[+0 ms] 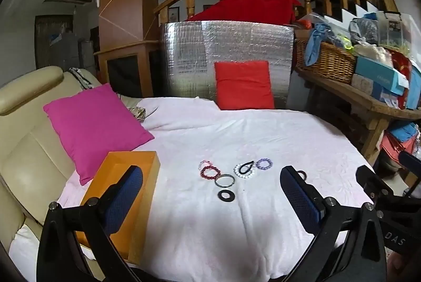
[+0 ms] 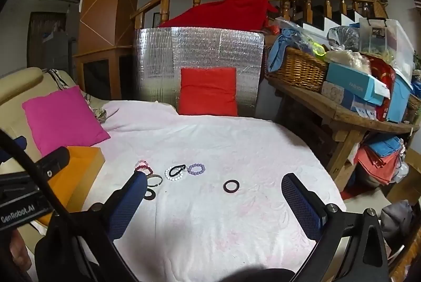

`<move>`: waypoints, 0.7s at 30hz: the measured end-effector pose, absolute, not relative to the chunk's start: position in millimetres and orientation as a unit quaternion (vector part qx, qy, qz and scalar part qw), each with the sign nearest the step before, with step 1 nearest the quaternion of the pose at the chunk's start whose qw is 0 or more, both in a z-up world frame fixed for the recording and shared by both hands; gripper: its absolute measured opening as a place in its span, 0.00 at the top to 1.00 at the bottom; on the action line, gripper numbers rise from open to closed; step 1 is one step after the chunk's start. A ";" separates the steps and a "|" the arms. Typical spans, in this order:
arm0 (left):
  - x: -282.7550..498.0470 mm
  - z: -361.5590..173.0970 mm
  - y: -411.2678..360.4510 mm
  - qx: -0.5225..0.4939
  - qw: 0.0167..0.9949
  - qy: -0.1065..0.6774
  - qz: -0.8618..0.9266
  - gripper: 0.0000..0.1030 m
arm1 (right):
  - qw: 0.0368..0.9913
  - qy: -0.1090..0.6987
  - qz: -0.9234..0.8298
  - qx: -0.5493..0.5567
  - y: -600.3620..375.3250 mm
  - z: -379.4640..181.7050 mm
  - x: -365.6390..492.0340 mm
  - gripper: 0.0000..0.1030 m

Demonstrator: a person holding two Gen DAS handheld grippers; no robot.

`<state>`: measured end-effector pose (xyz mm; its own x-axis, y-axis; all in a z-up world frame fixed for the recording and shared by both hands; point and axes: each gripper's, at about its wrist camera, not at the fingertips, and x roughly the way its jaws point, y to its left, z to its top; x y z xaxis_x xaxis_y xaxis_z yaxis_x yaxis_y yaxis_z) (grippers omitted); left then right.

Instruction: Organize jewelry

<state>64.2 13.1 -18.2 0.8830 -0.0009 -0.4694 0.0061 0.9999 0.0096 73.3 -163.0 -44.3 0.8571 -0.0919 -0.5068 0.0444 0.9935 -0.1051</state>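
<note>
- The left tool (image 1: 211,178) hovers low over the near part of the white blanket (image 1: 236,129), its blue-padded fingers spread wide and released, grasping nothing.
- The right tool (image 2: 214,183) is likewise spread wide and empty, held just above the same blanket, to the right of the left one.
- The jewelry lies in a loose cluster on the blanket, ahead of both tools.
- Far left of the cluster, a dark red bead bracelet (image 1: 209,172) overlaps a paler pink one (image 1: 204,164) just behind it.
- Just nearer lies a thin grey bangle (image 1: 225,180), touching the red beads, and nearer again a flat black ring (image 1: 225,195), apart from the bangle.
- To the right, a white bead bracelet (image 1: 244,171) has a black hair tie (image 1: 247,165) lying across it.
- A purple bead bracelet (image 1: 264,164) sits just beside the white one, on its far right.
- A dark brown ring (image 2: 231,186) lies alone, well to the right of the cluster; in the left wrist view it is mostly hidden behind the right-hand finger.
- An open orange box (image 1: 126,192) stands at the left edge of the blanket, partly behind the left tool's left finger.
- A pink cushion (image 1: 97,126) rests behind the box against a cream sofa (image 1: 26,150).
- A red cushion (image 1: 243,84) leans on a silver foil panel (image 1: 226,45) at the far end.
</note>
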 end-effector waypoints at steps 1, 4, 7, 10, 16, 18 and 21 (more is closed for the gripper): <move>67.8 -20.3 15.1 0.005 0.971 0.239 0.002 0.00 | 0.962 0.266 -0.034 -0.045 -164.7 -44.5 74.6 0.00; 76.6 -27.5 18.1 0.006 0.971 0.240 0.015 0.00 | 0.963 0.264 -0.032 -0.045 -170.4 -40.2 72.8 0.00; 81.1 -29.3 24.6 0.006 0.970 0.240 0.026 0.00 | 0.963 0.264 -0.032 -0.043 -171.4 -37.8 77.1 0.00; 82.0 -32.8 28.6 0.007 0.970 0.240 0.032 0.00 | 0.962 0.266 -0.030 -0.042 -170.3 -39.7 80.8 0.00; 84.0 -35.6 32.1 0.011 0.972 0.233 0.032 0.00 | 0.960 0.274 -0.028 -0.044 -166.6 -43.5 86.4 0.00; 85.0 -37.5 33.1 0.012 0.972 0.232 0.032 0.00 | 0.960 0.276 -0.027 -0.045 -165.7 -45.3 87.2 0.00; 86.2 -37.9 32.9 0.014 0.972 0.232 0.033 0.00 | 0.960 0.275 -0.028 -0.043 -165.6 -44.7 88.5 0.00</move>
